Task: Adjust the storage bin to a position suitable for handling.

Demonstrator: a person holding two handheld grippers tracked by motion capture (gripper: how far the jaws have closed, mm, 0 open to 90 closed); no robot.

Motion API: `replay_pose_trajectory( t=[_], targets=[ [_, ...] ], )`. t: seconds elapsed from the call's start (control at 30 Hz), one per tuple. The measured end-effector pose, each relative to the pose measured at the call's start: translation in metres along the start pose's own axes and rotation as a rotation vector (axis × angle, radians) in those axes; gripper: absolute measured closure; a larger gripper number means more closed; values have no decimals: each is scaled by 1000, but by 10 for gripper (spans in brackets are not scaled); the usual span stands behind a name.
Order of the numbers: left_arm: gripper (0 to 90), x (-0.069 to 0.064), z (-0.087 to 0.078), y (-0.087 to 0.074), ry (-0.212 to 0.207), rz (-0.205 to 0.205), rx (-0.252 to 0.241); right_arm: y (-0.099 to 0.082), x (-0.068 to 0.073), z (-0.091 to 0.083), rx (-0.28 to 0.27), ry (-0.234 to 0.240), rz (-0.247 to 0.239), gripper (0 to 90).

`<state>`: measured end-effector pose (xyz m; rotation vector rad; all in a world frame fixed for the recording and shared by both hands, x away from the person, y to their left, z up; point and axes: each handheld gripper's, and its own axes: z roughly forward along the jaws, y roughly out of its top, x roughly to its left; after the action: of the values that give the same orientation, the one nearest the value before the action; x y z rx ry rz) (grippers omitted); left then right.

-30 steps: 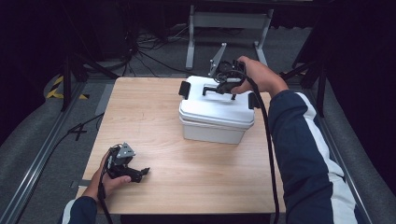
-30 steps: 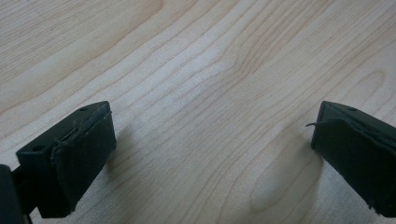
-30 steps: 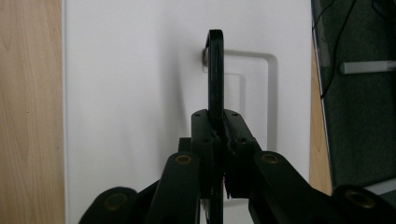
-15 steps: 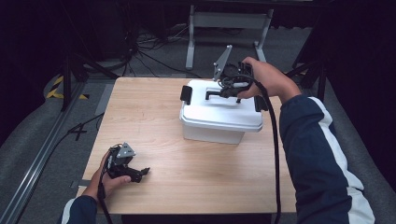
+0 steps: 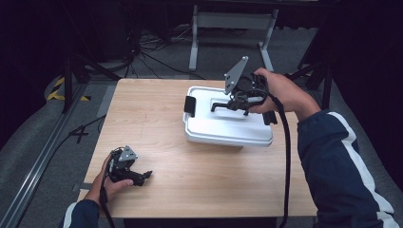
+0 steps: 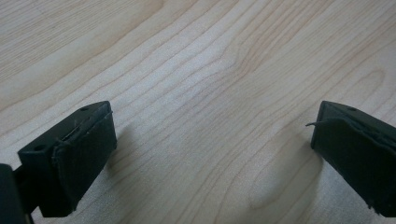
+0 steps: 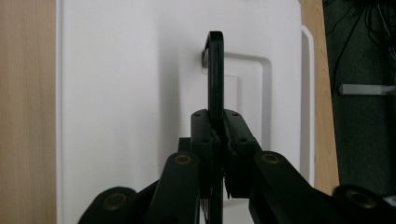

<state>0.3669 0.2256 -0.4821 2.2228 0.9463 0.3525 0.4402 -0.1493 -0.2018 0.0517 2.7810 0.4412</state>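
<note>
A white lidded box (image 5: 223, 127) with a black handle (image 5: 219, 105) sits right of centre on the wooden table (image 5: 190, 190). My right gripper (image 5: 237, 101) is shut on that handle from above. In the right gripper view its jaws pinch the thin handle (image 7: 215, 70) upright over the white lid (image 7: 116, 93). The box looks slightly tilted; I cannot tell whether it is off the table. My left gripper (image 5: 144, 176) rests at the front left corner, open, with bare wood (image 6: 210, 70) between its jaws.
Black latches (image 5: 190, 105) (image 5: 270, 118) sit on the box's two ends. A grey metal stand (image 5: 228, 21) and cables lie on the floor beyond the table. A rail (image 5: 33, 180) runs along the left side. The right sleeve (image 5: 342, 171) reaches over the table's right edge.
The right gripper has pulled the handle up and toward the right, and the box has shifted a little rightward with it. The left gripper has stayed put.
</note>
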Motion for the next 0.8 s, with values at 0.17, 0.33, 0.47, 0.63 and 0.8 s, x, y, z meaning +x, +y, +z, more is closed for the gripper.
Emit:
replay_pose_trajectory(
  t=[0.17, 0.33, 0.47, 0.63, 0.8],
  targets=[
    [5, 0, 0, 0, 0, 0, 1, -4, 11, -1, 3, 5, -6, 847],
    [5, 0, 0, 0, 0, 0, 0, -5, 26, -2, 5, 17, -25, 846],
    [5, 0, 0, 0, -1, 0, -1, -5, 38, -2, 12, 30, -42, 847],
    [5, 0, 0, 0, 0, 3, 0, -4, 54, 0, 12, 53, -43, 847],
    [5, 0, 0, 0, 2, 4, 1, -1, 70, 4, 16, 60, -57, 847]
  ],
)
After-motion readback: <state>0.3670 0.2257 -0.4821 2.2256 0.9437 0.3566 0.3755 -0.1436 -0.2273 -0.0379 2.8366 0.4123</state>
